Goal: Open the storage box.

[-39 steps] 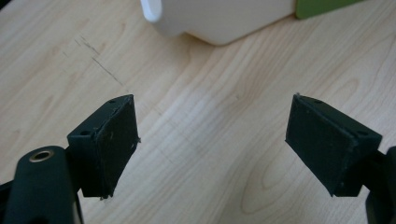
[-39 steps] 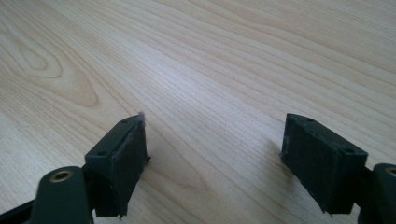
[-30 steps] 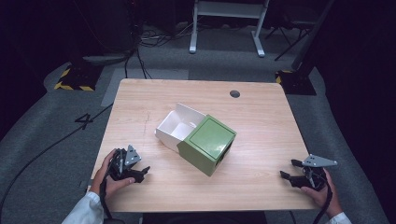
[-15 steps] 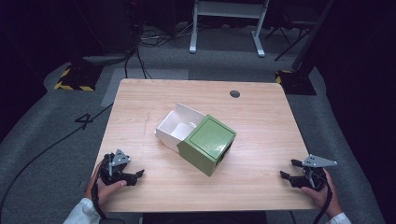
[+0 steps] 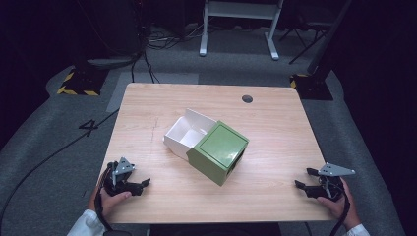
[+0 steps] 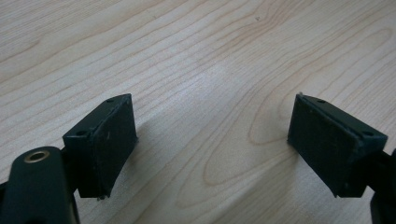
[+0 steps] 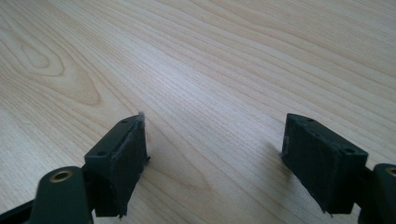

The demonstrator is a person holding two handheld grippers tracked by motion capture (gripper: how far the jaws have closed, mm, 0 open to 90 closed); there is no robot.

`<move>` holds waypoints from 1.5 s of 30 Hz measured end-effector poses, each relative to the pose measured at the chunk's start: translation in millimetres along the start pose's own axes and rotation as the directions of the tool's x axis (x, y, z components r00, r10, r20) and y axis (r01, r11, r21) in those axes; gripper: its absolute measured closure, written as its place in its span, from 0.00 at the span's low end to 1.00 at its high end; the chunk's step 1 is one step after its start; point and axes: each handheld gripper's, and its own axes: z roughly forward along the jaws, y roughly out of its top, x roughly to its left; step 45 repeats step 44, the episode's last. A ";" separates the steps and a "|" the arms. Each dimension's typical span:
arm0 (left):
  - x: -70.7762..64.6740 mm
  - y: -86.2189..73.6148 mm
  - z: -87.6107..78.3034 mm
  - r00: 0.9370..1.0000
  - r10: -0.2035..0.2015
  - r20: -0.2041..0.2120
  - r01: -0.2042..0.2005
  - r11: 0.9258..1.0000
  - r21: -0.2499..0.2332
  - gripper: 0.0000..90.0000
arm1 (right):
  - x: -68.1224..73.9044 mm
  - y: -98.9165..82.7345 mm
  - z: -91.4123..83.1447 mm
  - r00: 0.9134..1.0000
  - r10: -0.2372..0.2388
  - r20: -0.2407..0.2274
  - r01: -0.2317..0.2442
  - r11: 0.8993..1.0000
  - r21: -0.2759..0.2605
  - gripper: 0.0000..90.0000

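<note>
Plainly at rest for now: green box [image 5: 219,151] sitting mid-table [image 5: 275,123] at a skew, white inner tray [image 5: 188,131] slid partway out of its far-left side. Left gripper [image 5: 138,184] parked near the table's front edge, well to the near-left of the box, jaws spread wide and gripping nothing, bare wood grain between them in the left gripper view [image 6: 212,140]. Right gripper [image 5: 306,180] likewise low at the front edge, well to the near-right of the box, jaws wide apart and empty [image 7: 212,149].

Likely trouble from here: pushing on the tray with no hold on the sleeve, sending the whole box skating across the smooth top. Also possible: pinching the thin tray wall too hard and buckling it, or snagging a trailing cable on the table edge while reaching toward the box.
</note>
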 end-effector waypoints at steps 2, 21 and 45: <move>0.0 0.0 0.0 1.000 0.000 0.000 0.000 1.000 0.000 0.17 | -0.1 0.0 0.1 1.000 0.005 -0.001 -0.005 1.000 0.001 0.25; 0.2 0.1 0.1 1.000 0.001 -0.001 -0.001 1.000 0.000 0.17 | -1.1 0.1 0.3 1.000 0.014 -0.007 -0.014 1.000 0.004 0.25; 1.6 2.6 2.7 1.000 -0.020 -0.012 0.020 1.000 0.000 0.17 | -1.3 0.1 0.4 1.000 0.015 -0.008 -0.015 1.000 0.005 0.25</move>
